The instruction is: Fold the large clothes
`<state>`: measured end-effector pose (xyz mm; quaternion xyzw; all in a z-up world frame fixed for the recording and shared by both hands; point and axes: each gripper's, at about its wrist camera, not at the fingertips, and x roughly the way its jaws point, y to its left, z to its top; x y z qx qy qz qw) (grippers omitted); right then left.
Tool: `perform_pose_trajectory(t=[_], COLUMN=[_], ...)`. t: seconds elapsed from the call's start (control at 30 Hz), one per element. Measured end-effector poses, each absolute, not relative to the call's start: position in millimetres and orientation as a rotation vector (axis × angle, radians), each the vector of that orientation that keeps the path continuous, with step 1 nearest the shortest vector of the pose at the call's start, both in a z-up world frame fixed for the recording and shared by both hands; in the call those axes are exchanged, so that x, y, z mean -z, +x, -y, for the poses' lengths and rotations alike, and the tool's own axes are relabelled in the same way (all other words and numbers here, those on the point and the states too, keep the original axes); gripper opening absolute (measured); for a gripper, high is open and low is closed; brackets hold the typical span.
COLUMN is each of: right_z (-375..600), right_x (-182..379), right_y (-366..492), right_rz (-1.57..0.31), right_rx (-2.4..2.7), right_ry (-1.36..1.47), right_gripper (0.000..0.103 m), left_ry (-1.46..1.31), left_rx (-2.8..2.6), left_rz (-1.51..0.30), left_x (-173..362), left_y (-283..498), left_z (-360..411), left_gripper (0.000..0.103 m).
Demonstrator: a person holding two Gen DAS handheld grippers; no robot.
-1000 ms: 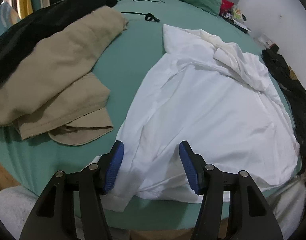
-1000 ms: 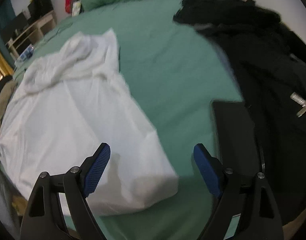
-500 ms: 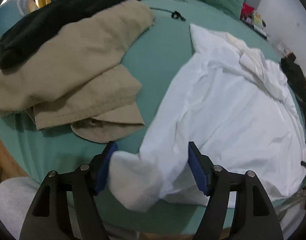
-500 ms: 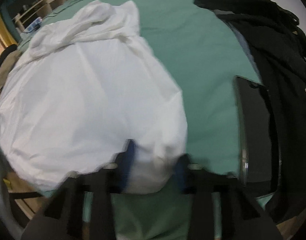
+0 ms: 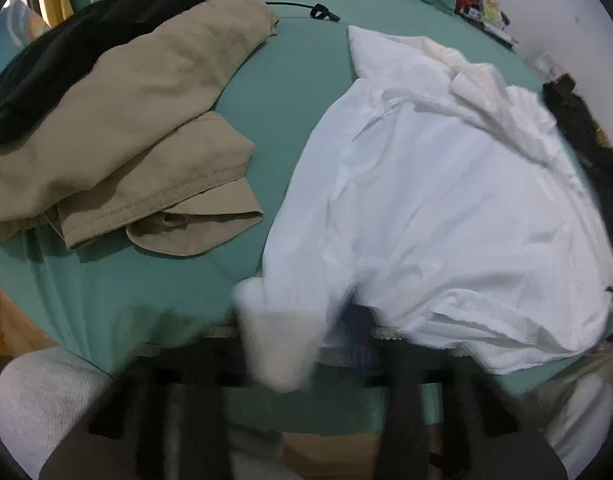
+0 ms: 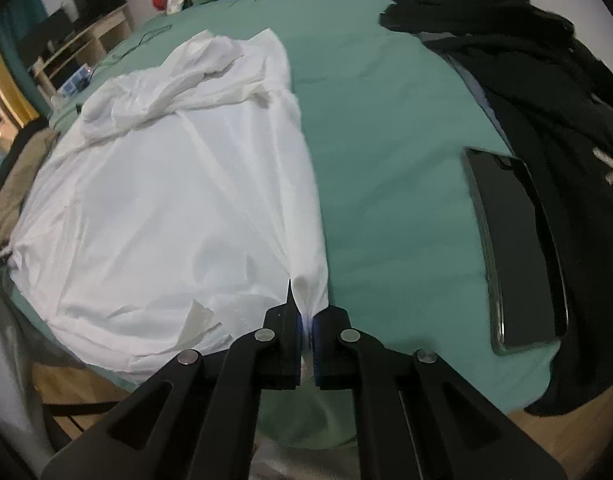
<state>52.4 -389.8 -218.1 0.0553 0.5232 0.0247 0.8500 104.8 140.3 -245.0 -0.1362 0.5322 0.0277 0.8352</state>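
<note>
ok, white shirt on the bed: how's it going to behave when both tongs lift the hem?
The white shirt is likely floppy: it bunches into pleats where the right tongs pinch it. Probably light, thin fabric. Expect sag between grips, and the loose sleeve at the left tongs may dangle.

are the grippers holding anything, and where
Both grip the white shirt: right gripper on its near corner, left gripper on a cuff.

We see the white shirt (image 5: pixel 446 200) lying spread on the green bed sheet (image 5: pixel 298 92), collar end bunched and creased toward the far side (its cuff end is blurred), with one near hem corner drawn up into a pinched peak.
</note>
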Motion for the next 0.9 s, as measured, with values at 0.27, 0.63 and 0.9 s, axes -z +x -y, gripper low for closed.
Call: perform_pose_trajectory(t=[0.27,0.63,0.9], right_z=[399.1,417.9,407.3], right_x=[192.7,155.9,108.5], right_y=[38.6,6.2,22.0], right_rz=[-1.039,-0.952,-0.803], right_rx=[-0.032,-0.007,-0.019], right_ry=[0.152,0.23,0.168], right_gripper=[0.004,0.004,0.004], left_ry=[-0.332,-0.368,-0.225], left_rx=[0.035,0.047,-0.024], left_rz=[-1.045,-0.914,-0.775], left_x=[212.8,154.7,114.1], left_y=[82.1,57.7,81.2], left_z=[-132.3,-147.0,-133.1], left_gripper=[0.006,0.006,0.006])
